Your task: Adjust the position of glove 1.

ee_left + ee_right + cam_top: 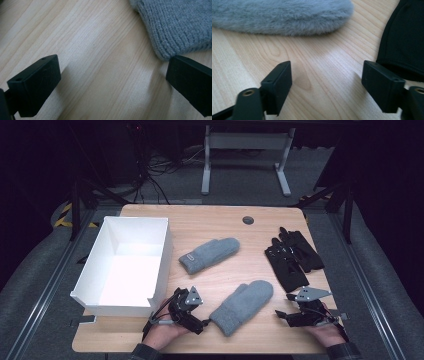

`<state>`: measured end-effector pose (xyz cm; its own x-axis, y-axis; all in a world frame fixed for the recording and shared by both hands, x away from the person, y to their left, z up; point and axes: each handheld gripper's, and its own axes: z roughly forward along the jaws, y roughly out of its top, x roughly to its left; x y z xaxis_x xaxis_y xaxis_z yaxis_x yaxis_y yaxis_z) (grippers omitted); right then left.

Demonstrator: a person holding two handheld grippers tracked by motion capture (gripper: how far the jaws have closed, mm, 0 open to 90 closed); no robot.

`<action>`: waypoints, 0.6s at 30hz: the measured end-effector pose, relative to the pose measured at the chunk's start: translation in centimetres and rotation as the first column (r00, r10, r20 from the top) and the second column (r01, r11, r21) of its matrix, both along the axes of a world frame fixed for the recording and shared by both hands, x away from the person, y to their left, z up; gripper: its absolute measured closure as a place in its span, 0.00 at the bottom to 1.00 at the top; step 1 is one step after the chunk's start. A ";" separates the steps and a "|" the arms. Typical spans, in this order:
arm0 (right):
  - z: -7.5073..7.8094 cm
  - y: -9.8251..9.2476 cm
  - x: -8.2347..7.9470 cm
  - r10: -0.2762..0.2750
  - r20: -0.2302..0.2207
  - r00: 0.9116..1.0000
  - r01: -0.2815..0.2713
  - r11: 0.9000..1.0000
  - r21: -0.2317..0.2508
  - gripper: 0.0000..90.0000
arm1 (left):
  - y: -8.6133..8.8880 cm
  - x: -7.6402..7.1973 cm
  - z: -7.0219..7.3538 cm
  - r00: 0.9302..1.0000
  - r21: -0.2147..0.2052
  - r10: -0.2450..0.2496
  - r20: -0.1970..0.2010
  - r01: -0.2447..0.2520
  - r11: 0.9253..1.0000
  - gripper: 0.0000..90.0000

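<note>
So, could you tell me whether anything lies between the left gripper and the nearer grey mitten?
Nothing visible does: the left gripper stands open over bare table, with the nearer grey mitten's cuff right beside one jaw.

Light wooden table (215, 227) with rounded corners and a small round grommet (248, 220) near the far edge. Sitting on it: a white open box (127, 265) on the left, one grey mitten (210, 254) mid-table, a second grey mitten (243, 306) nearer the front, and black gloves (291, 257) piled on the right.
</note>
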<state>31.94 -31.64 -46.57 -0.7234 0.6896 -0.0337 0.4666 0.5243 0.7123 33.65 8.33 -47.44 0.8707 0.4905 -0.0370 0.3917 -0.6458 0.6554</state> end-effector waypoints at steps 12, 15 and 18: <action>-0.4 -0.1 0.0 0.014 0.014 1.000 -0.014 1.000 0.027 0.18 | -0.5 0.2 1.7 0.999 -0.060 0.015 -0.042 -0.017 0.998 0.00; -0.4 -0.1 0.0 0.014 0.014 1.000 -0.015 1.000 0.027 0.18 | -0.8 0.3 2.0 0.999 -0.055 0.019 -0.041 -0.021 0.998 0.00; -0.4 -0.1 0.0 0.016 0.012 1.000 -0.016 1.000 0.026 0.18 | -1.1 0.7 2.2 0.998 -0.031 0.030 -0.048 -0.032 0.999 0.01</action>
<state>31.93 -31.70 -47.00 -0.7339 0.6788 -0.0244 0.4495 0.5124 0.7317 34.33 7.22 -45.21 0.8518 0.5153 -0.0940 0.4426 -0.6121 0.6553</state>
